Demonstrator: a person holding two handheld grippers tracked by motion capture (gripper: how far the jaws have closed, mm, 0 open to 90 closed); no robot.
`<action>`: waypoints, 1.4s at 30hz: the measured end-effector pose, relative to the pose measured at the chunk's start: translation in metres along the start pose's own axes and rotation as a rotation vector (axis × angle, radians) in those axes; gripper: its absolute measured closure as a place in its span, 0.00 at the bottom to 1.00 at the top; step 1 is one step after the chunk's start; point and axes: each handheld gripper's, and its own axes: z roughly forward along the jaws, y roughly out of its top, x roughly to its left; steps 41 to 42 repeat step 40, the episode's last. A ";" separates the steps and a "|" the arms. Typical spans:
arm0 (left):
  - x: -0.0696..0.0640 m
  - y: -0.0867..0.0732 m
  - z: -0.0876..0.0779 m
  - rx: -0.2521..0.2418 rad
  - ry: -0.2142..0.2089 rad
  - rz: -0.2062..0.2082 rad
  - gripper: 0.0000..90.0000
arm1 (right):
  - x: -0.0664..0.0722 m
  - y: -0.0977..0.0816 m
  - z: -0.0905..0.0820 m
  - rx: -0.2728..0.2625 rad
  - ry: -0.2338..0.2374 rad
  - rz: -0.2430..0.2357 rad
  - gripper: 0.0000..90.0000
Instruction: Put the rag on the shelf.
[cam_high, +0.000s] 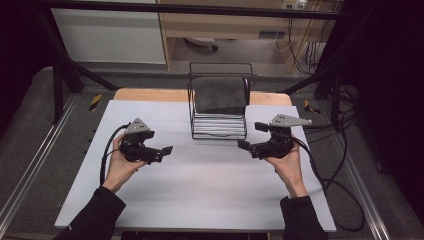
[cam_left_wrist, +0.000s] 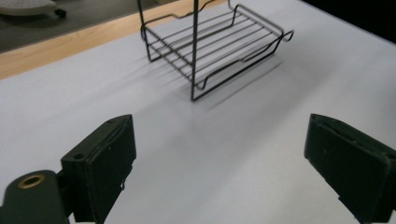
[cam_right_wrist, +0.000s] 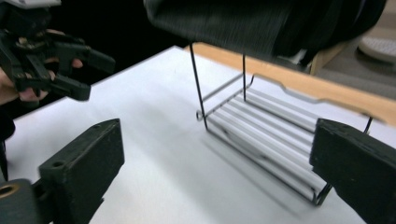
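A black wire rack (cam_high: 218, 127) with two tiers stands at the back middle of the white table (cam_high: 200, 195). A dark grey folded cloth (cam_high: 220, 94) lies on its upper tier. My left gripper (cam_high: 163, 152) is held left of the rack, low over the table, open with nothing between its jaws. My right gripper (cam_high: 251, 136) is held just right of the rack's front corner, also open and empty. In the left gripper view the rack's lower shelf (cam_left_wrist: 219, 42) lies ahead of the left gripper (cam_left_wrist: 220, 135). The right gripper view shows the rack (cam_right_wrist: 266, 135), the cloth (cam_right_wrist: 233, 18) overhead, and the left gripper (cam_right_wrist: 95, 77) farther off.
A wooden strip (cam_high: 150, 94) borders the table's far edge. Black cables (cam_high: 340, 190) trail off the right side. Dark frame posts (cam_high: 60, 85) stand at both back corners. Bare table surface stretches in front of the rack between the two hands.
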 end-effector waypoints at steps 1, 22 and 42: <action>0.000 -0.005 0.000 0.006 0.003 -0.002 0.09 | 0.000 -0.006 0.001 0.012 -0.003 -0.001 0.02; 0.019 -0.096 -0.013 0.071 -0.036 -0.040 0.10 | -0.018 -0.111 -0.005 0.154 -0.005 0.072 0.01; 0.025 -0.120 -0.016 0.103 -0.035 -0.064 0.11 | -0.026 -0.142 -0.023 0.210 -0.046 0.078 0.01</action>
